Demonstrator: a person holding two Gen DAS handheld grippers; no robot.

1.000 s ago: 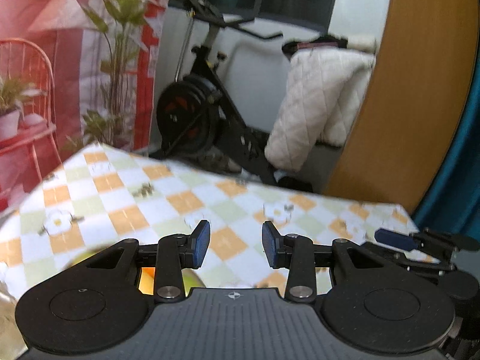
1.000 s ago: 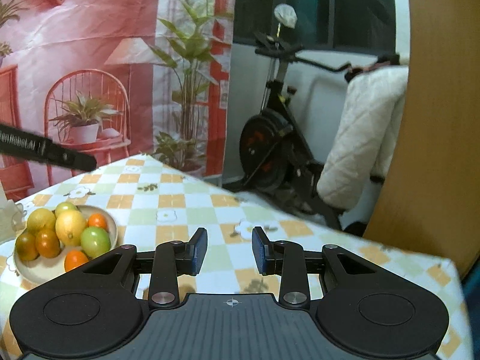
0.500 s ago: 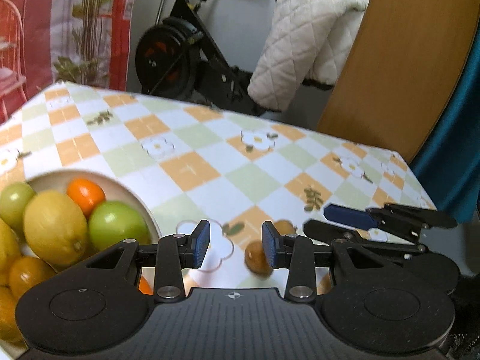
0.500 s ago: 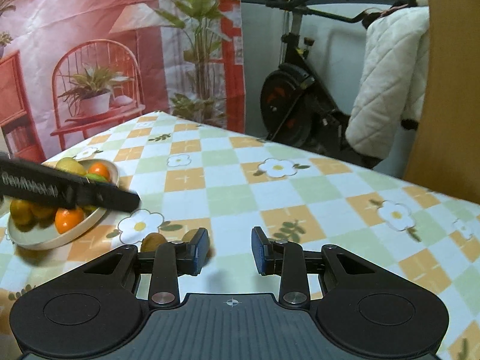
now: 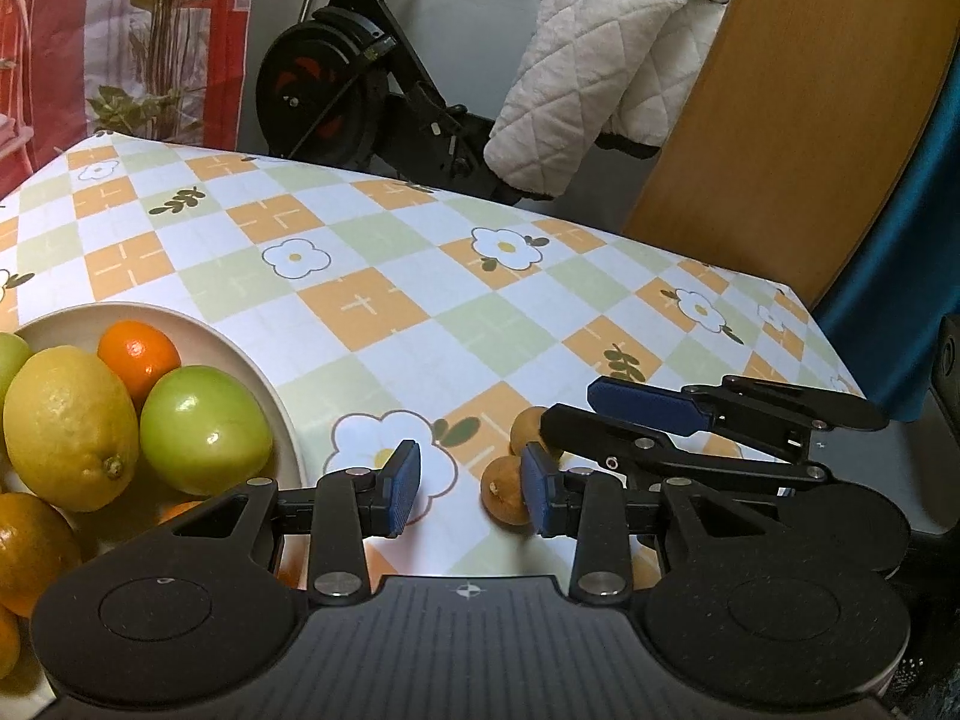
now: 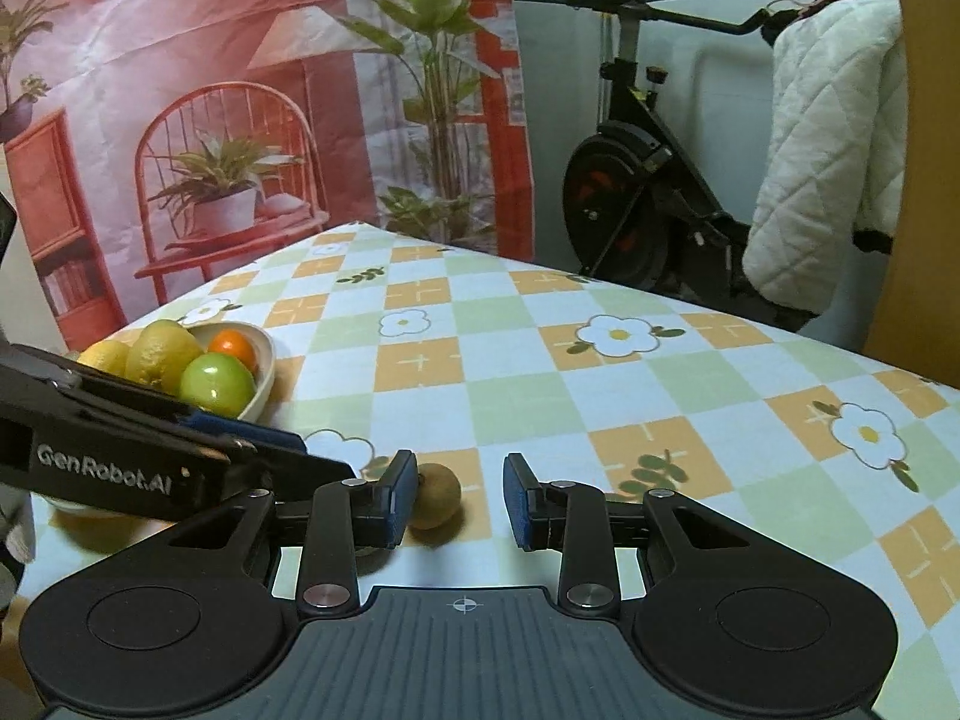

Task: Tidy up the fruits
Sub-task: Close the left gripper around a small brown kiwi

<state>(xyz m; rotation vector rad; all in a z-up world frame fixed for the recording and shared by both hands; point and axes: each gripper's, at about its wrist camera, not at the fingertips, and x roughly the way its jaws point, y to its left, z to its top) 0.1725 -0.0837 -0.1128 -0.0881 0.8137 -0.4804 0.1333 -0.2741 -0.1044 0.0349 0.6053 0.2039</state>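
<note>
On the checkered tabletop (image 5: 372,306), beside the fruit bowl (image 5: 264,372): two loose brown fruits (image 5: 501,489) (likely awaiting sorting), left tongs (image 5: 471,489) and right tongs (image 6: 459,498) hovering over them, each narrowly parted, pinching nothing.

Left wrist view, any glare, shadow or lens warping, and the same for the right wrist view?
Left wrist view: sharp, a bright highlight on the round green fruit, the checkered tablecloth's far edge bowed by the fisheye. Right wrist view: sharp too, a soft shadow beside the small brown fruit.
</note>
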